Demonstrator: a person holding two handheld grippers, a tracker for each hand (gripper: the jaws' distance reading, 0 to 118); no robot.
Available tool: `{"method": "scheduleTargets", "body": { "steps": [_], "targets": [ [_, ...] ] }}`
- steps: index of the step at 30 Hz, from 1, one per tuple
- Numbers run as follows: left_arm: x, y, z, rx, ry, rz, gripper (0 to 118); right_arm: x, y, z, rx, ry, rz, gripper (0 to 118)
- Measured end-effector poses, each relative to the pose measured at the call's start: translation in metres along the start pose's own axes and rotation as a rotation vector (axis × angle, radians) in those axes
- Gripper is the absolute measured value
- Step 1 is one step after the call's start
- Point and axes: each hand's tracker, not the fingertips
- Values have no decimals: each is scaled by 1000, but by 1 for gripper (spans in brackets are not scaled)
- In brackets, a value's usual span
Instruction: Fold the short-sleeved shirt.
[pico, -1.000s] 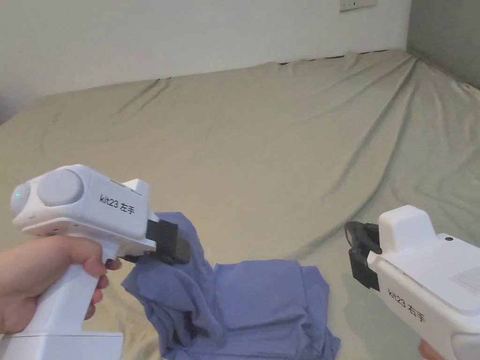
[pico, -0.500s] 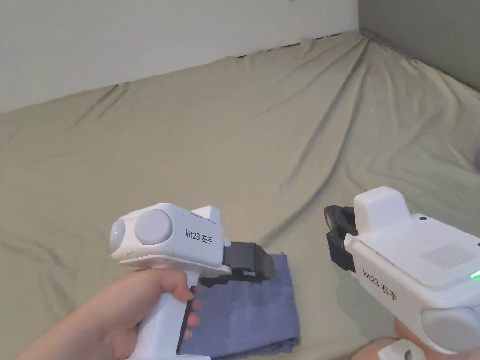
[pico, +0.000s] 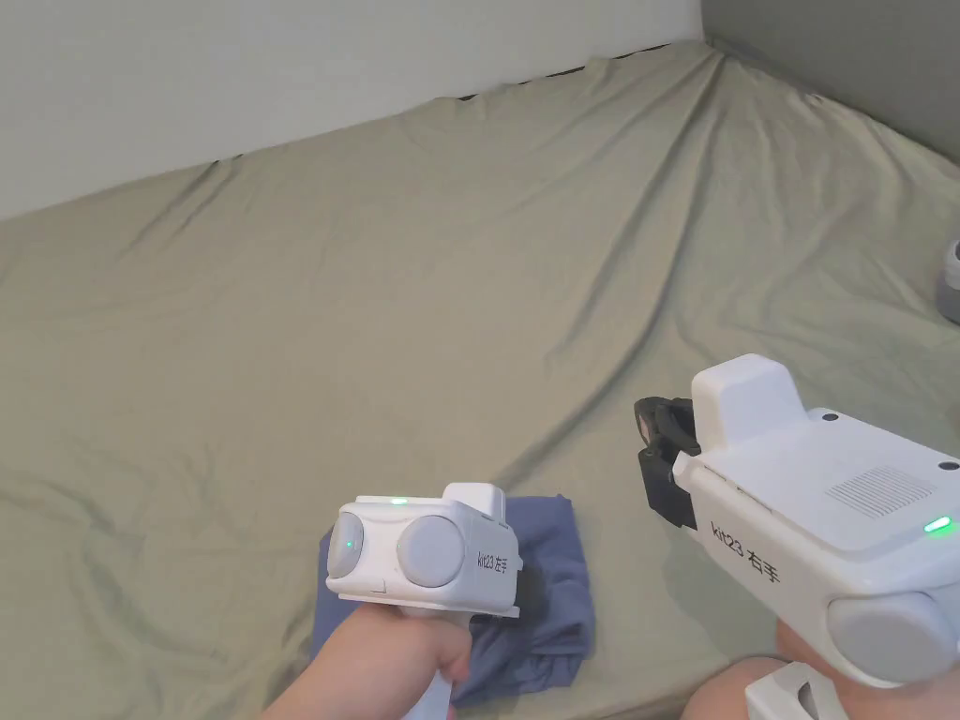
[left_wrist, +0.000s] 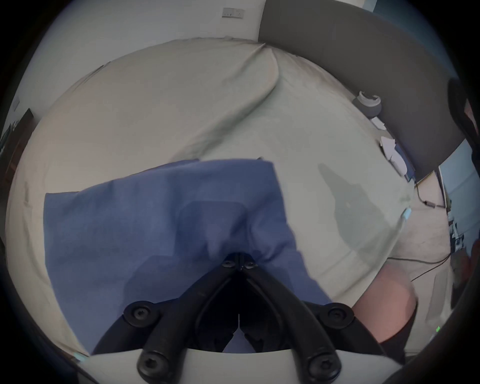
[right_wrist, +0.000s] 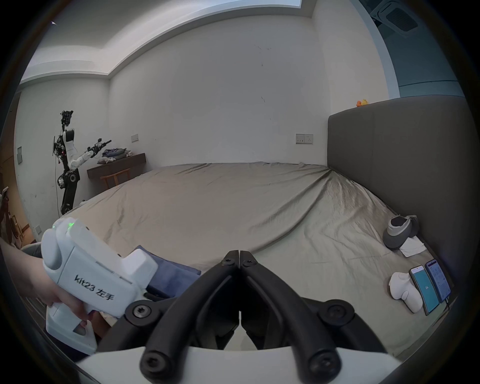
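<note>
The blue short-sleeved shirt (pico: 555, 572) lies as a small folded stack near the front edge of the bed (pico: 394, 309). In the left gripper view my left gripper (left_wrist: 239, 261) is shut, and the shirt (left_wrist: 145, 220) puckers where the jaw tips pinch it. Its white body (pico: 422, 555) hangs low over the shirt's left half and hides the jaws in the head view. My right gripper (pico: 656, 441) floats above the bare sheet to the right of the shirt. In the right gripper view its jaws (right_wrist: 239, 256) are shut with nothing between them.
A grey headboard (right_wrist: 389, 169) runs along the bed's right side. Beside it on the sheet lie a grey slipper-like object (right_wrist: 398, 231), a white item (right_wrist: 404, 289) and two phones (right_wrist: 430, 285). A robot (right_wrist: 68, 158) and a wall shelf (right_wrist: 117, 162) stand far left.
My left gripper has carried the lifted shirt part to the right and down, so the shirt now lies as a compact stack. The head camera has shifted. The right gripper stays raised.
</note>
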Motion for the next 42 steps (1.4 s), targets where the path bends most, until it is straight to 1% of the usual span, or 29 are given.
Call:
{"method": "scheduleTargets", "body": {
  "steps": [2, 4, 7, 10, 12, 13, 14, 17, 18, 19, 20, 21, 22, 23, 24, 25, 26, 27, 28, 29, 30, 31, 32, 33, 36, 38, 40, 41, 42],
  "targets": [
    [-4, 8, 3, -25, -65, 67, 0, -2, 0, 1, 3, -3, 7, 0],
    [-10, 8, 14, -13, -143, 34, 0, -6, -1, 0, -5, 4, 12, 0],
    [-34, 4, 55, 88, -220, 91, 0, -19, -7, -8, -34, 28, 15, 0],
    [-74, -11, 112, 208, -306, 110, 0, -38, -12, -23, -87, 92, 18, 0],
    [-105, -25, 140, 246, -358, 156, 0, -53, -15, -40, -127, 133, 39, 0],
    [-122, -34, 149, 258, -369, 171, 0, -61, -18, -51, -161, 172, 39, 0],
    [-136, -42, 156, 266, -367, 181, 0, -68, -21, -61, -196, 216, 29, 0],
    [-178, -67, 163, 279, -352, 233, 0, -76, -38, -102, -348, 413, -111, 0],
    [-187, -74, 163, 281, -356, 255, 0, -77, -46, -114, -396, 452, -147, 0],
    [-200, -82, 160, 286, -360, 279, 0, -76, -54, -124, -436, 477, -149, 0],
    [-209, -87, 158, 287, -360, 304, 0, -76, -59, -131, -464, 470, -143, 0],
    [-219, -93, 153, 278, -381, 343, 0, -75, -67, -140, -508, 449, -111, 0],
    [-225, -95, 148, 269, -403, 350, 0, -73, -74, -145, -528, 413, -96, 0],
    [-229, -97, 144, 271, -407, 348, 0, -67, -80, -149, -513, 428, -124, 0],
    [-234, -98, 138, 265, -427, 347, 0, -60, -81, -151, -503, 472, -208, 0],
    [-238, -99, 132, 256, -457, 348, 0, -54, -79, -155, -528, 466, -266, 0],
    [-243, -97, 125, 246, -491, 356, 0, -53, -78, -157, -548, 464, -285, 0],
    [-248, -95, 116, 226, -534, 377, 0, -53, -77, -156, -542, 466, -254, 0],
    [-252, -94, 106, 218, -573, 405, 9, -56, -75, -155, -541, 468, -210, 0],
    [-256, -93, 97, 223, -588, 433, 27, -59, -73, -155, -539, 462, -169, 0],
    [-264, -91, 85, 224, -609, 461, 51, -61, -71, -155, -542, 456, -166, 0],
    [-271, -90, 71, 206, -649, 475, 81, -64, -71, -153, -543, 452, -165, 0],
    [-274, -88, 59, 173, -677, 487, 95, -64, -71, -152, -544, 452, -164, 0],
    [-275, -87, 47, 146, -697, 500, 103, -63, -71, -153, -544, 452, -165, 0],
    [-273, -85, 13, 103, -698, 510, 104, -63, -72, -151, -543, 445, -189, 0],
    [-271, -88, 8, 237, -853, 501, 103, -64, -71, -150, -539, 443, -181, 0],
    [-257, -73, -4, 158, -817, 542, 100, -64, -71, -150, -542, 444, -181, 0],
    [-252, -69, -4, 175, -814, 521, 93, -64, -71, -150, -544, 443, -180, 0],
    [-246, -63, -1, 182, -806, 445, 70, -65, -70, -150, -544, 443, -177, 0]
  ]
}}
